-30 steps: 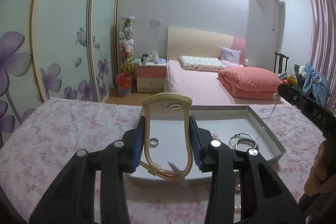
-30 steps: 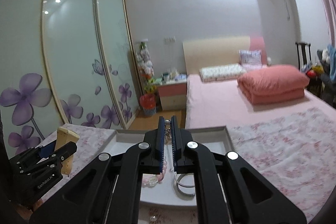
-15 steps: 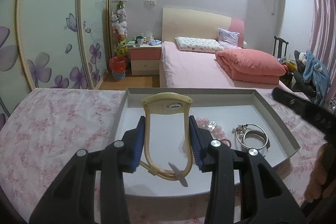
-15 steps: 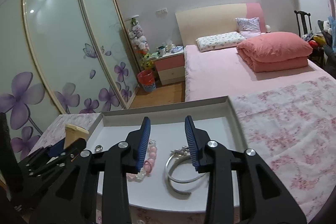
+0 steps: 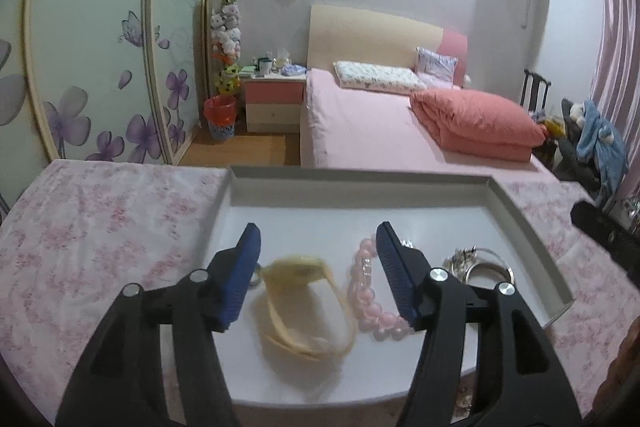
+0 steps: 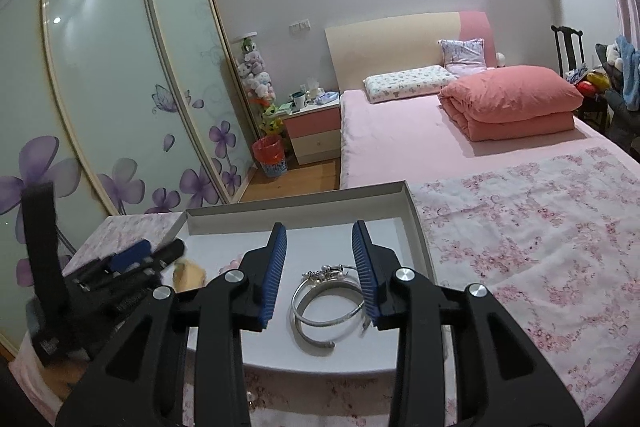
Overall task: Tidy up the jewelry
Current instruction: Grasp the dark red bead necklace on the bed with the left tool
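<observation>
A shallow white tray (image 5: 360,183) lies on the floral-covered table. My left gripper (image 5: 316,269) is open above it, and a cream-yellow watch (image 5: 300,303) lies blurred in the tray between its fingers. A pink bead bracelet (image 5: 368,291) lies just right of the watch, and silver bangles (image 5: 480,267) lie further right. A small ring (image 5: 256,277) sits by the left finger. My right gripper (image 6: 320,273) is open over the silver bangles (image 6: 324,301) in the tray (image 6: 416,227). The left gripper (image 6: 128,267) shows at the left of the right wrist view.
A floral pink cloth (image 6: 540,227) covers the table around the tray. A pink bed (image 5: 380,123) with a folded quilt stands behind. Sliding wardrobe doors (image 5: 100,67) run along the left. A nightstand (image 5: 274,99) and a red bin (image 5: 219,117) stand by the bed.
My left gripper opened and let the cream watch drop into the tray. My right gripper opened from shut and now sits over the silver bangles.
</observation>
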The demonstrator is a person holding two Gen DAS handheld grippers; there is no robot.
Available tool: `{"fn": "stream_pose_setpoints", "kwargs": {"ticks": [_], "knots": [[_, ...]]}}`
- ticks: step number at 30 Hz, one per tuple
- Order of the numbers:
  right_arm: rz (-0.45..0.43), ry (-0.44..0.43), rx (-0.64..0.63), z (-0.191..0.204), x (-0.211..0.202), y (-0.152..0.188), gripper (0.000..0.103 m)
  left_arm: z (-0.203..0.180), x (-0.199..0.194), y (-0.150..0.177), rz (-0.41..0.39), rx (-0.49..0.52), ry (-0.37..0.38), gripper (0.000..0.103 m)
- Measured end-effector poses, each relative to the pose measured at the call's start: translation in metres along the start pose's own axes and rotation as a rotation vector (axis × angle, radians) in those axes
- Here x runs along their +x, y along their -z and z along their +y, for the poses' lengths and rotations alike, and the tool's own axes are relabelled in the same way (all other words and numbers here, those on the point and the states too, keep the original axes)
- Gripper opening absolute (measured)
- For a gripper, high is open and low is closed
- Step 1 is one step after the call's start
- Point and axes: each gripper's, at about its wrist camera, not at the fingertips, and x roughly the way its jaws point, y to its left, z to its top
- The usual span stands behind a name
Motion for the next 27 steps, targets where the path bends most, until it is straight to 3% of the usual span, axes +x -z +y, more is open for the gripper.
{"fn": "stream_pose_setpoints", "kwargs": {"ticks": [7, 15, 20, 27], "knots": [[-0.039, -0.015, -0.009, 0.004, -0.034, 0.003, 0.036, 0.017, -0.064, 0.009, -0.023, -0.007, 0.036, 0.060], [-0.070, -0.029, -0.016, 0.007, -0.084, 0.024, 0.036, 0.010, -0.129, 0.074, 0.055, 0.018, 0.182, 0.060], [-0.079, -0.024, -0.003, 0.004, -0.109, 0.038, 0.036, -0.020, -0.144, 0.114, 0.138, 0.091, 0.269, 0.060], [-0.095, -0.003, -0.003, -0.003, -0.135, 0.046, 0.036, -0.058, -0.140, 0.147, 0.220, 0.178, 0.309, 0.066]]}}
